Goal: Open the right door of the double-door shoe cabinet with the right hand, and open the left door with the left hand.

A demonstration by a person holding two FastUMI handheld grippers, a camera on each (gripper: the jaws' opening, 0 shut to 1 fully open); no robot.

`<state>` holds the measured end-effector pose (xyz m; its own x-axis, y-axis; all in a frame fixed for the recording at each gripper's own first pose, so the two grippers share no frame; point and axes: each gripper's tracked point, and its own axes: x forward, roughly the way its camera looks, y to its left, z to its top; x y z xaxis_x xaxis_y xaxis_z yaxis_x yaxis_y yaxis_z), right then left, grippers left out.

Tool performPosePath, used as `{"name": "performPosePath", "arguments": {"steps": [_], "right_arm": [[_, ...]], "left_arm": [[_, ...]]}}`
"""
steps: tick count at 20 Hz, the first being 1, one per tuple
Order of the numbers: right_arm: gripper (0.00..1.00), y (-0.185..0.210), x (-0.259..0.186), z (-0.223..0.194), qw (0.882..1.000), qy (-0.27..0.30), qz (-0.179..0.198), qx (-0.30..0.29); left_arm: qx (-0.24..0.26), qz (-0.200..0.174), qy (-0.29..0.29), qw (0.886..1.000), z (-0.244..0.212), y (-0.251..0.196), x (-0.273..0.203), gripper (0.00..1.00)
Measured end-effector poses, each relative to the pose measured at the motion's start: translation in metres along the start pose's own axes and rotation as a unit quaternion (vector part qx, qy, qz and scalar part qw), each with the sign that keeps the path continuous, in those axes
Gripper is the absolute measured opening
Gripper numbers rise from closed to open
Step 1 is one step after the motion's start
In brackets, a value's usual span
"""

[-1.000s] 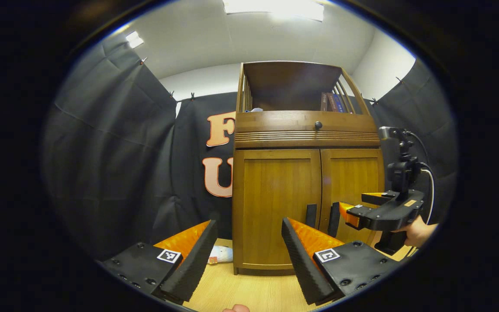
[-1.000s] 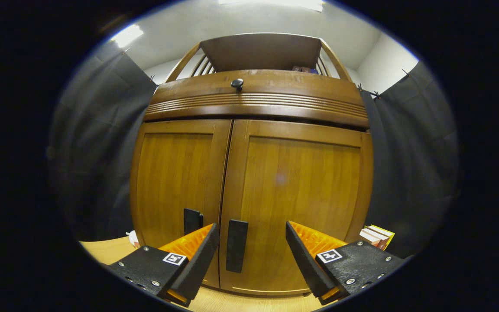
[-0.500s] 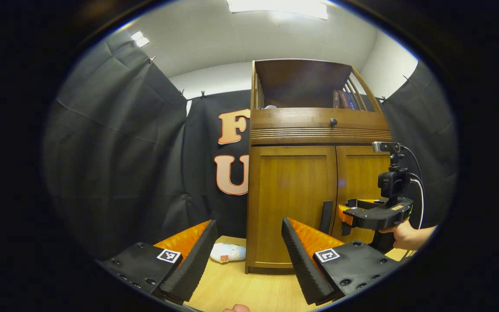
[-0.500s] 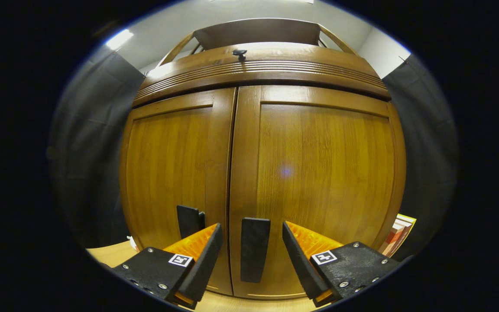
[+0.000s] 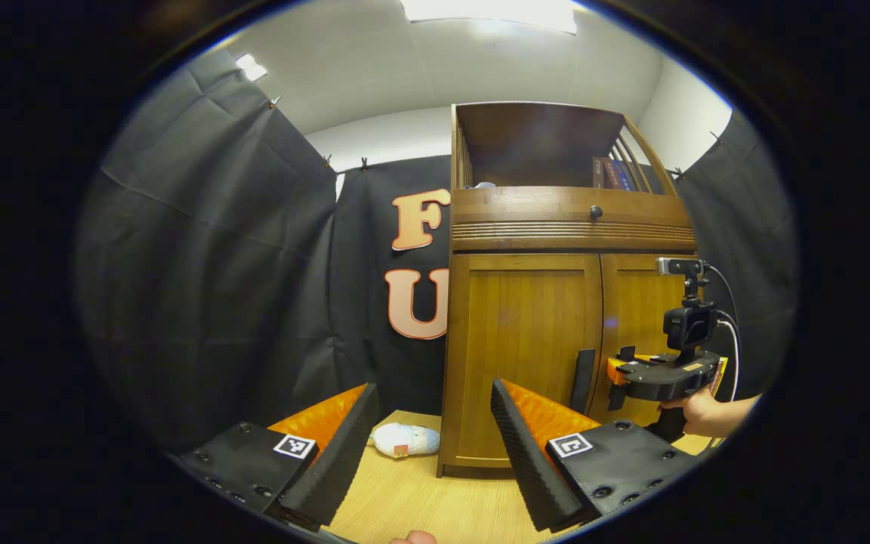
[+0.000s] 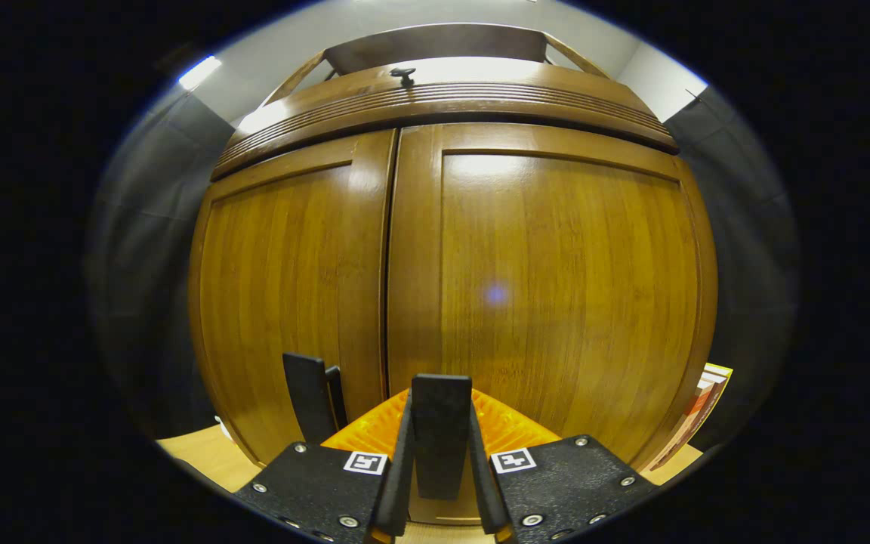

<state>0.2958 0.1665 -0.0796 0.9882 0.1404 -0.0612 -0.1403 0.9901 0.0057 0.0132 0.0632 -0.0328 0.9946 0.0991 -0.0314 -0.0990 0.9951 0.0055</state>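
Black cloth (image 5: 201, 287) lines the booth on all sides beneath a white ceiling (image 5: 435, 68) with lit panels, and a pale wooden floor (image 5: 420, 499) runs up to the foot of the shoe cabinet (image 5: 567, 227). Standing against the back cloth, the cabinet has an open upper shelf holding a few books (image 5: 607, 172), a ribbed drawer front with a small dark knob (image 5: 595, 212), and two doors below, both closed. Left door (image 6: 284, 287) and right door (image 6: 556, 279) meet at a narrow central seam, each carrying a dark vertical handle beside it. A stack of books (image 6: 695, 412) leans at the cabinet's right side; a small white soft toy (image 5: 405, 440) lies on the floor just beside its left front corner. Right gripper (image 6: 439, 495) is pressed up to the right door, its two fingers clamped on the right door handle (image 6: 441, 431); a hand (image 5: 699, 414) grips it from behind. Left door handle (image 6: 306, 397) stands free just beside it. Left gripper (image 5: 431, 446) hangs well back from the cabinet, fingers spread wide apart and holding nothing.
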Motion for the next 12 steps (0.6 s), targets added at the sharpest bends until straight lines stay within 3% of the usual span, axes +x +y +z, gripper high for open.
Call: {"name": "performPosePath", "arguments": {"steps": [1, 3, 9, 10, 12], "right_arm": [[0.3, -0.0004, -0.0009, -0.001, 1.0, 0.007, 0.004, 0.012], [0.33, 0.0014, -0.0021, -0.0038, 1.0, 0.01, 0.014, 0.019], [0.17, 0.0009, -0.0021, -0.0021, 1.0, 0.004, 0.013, 0.005], [0.22, 0.0003, -0.0029, -0.0025, 1.0, 0.004, 0.012, 0.004], [0.22, 0.0008, -0.0058, -0.0035, 1.0, 0.008, 0.015, 0.008]], "left_arm": [[-0.001, 0.0, 0.001, 1.0, -0.0009, 0.0001, 0.0002, 0.99], [0.001, 0.0, 0.003, 1.0, -0.0022, -0.0004, -0.0007, 0.97], [-0.003, 0.002, 0.005, 1.0, -0.0017, 0.0012, -0.0064, 0.94], [-0.002, 0.003, 0.005, 1.0, -0.0004, 0.0009, -0.0066, 0.95], [0.001, 0.004, 0.003, 1.0, 0.0014, 0.0019, -0.0094, 0.96]]}}
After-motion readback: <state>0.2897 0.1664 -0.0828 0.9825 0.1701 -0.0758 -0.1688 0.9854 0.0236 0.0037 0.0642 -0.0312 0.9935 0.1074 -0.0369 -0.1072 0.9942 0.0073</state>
